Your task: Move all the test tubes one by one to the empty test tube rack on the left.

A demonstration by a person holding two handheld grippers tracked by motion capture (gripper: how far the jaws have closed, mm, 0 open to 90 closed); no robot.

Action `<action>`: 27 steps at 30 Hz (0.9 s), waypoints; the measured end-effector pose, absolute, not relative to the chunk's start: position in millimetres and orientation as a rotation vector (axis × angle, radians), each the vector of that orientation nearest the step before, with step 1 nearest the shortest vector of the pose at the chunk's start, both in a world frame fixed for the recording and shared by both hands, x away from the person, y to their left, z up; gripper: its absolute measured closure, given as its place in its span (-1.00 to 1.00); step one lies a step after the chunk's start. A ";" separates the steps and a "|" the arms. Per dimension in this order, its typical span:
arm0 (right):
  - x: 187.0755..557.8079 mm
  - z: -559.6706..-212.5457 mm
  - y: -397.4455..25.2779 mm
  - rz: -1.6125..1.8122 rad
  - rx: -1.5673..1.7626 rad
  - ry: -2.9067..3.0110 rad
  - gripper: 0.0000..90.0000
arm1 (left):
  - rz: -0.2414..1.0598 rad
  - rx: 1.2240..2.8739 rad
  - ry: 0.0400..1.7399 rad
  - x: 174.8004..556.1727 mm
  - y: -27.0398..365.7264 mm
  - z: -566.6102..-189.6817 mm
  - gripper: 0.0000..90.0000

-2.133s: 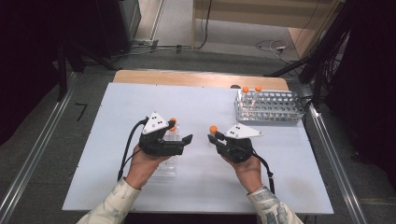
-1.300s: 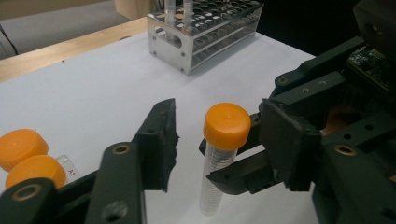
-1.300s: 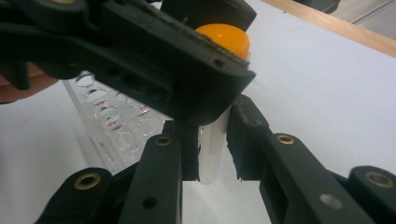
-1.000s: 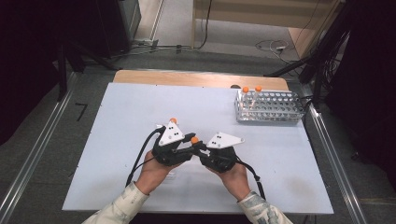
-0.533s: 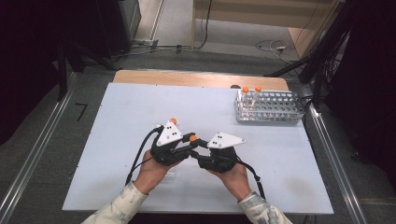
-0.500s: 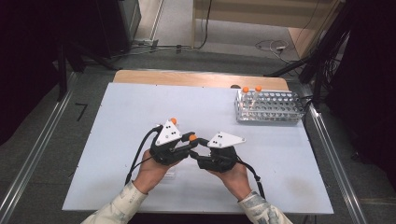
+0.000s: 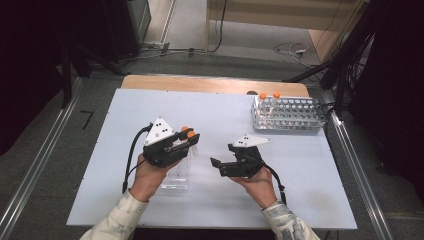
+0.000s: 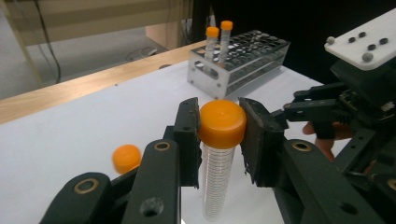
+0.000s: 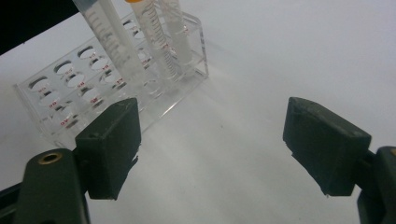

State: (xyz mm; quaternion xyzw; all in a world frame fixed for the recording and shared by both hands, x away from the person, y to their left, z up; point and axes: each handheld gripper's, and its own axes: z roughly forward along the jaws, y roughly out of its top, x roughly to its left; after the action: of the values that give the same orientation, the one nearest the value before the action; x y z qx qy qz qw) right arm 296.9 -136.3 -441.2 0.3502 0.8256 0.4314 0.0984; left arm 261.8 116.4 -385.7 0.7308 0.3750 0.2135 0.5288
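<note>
Left tool (image 8: 223,140) of mine is clamped on the orange screw cap of a clear plastic graduated tube (image 8: 218,179); both black pads press the cap's sides, and the tube hangs upright below them with its tip down toward the white bench (image 7: 220,112). From the high view I hold that tool (image 7: 186,140) over a clear acrylic tube rack (image 7: 177,172) lying on the bench just in front of my left hand (image 7: 147,175). A second orange-capped tube (image 8: 126,157) shows blurred just to the left of my left jaws, lower down. My right tool (image 9: 212,144) stands wide open with nothing between its pads; it points at the clear rack (image 9: 109,88), where tubes stand in the holes at the far end. In the high view that right tool (image 7: 222,167) is apart from the left one, a strip of bare bench between them. At the bench's far right corner sits a silvery metal tube rack (image 7: 289,114) with two orange-capped tubes (image 7: 267,100) standing upright at its left end.
</note>
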 end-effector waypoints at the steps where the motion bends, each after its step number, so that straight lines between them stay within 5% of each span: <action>1: 297.4 -441.7 -136.8 1.265 1.038 2.438 -0.64 | 0.514 1.744 0.904 262.4 118.1 -385.5 0.55; 11: 298.3 -439.7 -140.7 1.261 1.047 2.381 -0.89 | 0.556 1.734 0.933 263.3 128.0 -382.1 0.55; 27: 297.2 -438.8 -141.5 1.254 1.054 2.364 -0.88 | 0.601 1.769 0.998 270.0 130.1 -398.8 0.55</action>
State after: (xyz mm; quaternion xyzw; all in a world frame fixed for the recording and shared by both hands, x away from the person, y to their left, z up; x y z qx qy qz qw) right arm 297.2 -141.5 -438.8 0.3633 0.8146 0.4323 0.1325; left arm 270.0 130.1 -398.8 0.7282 0.4110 0.2476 0.4894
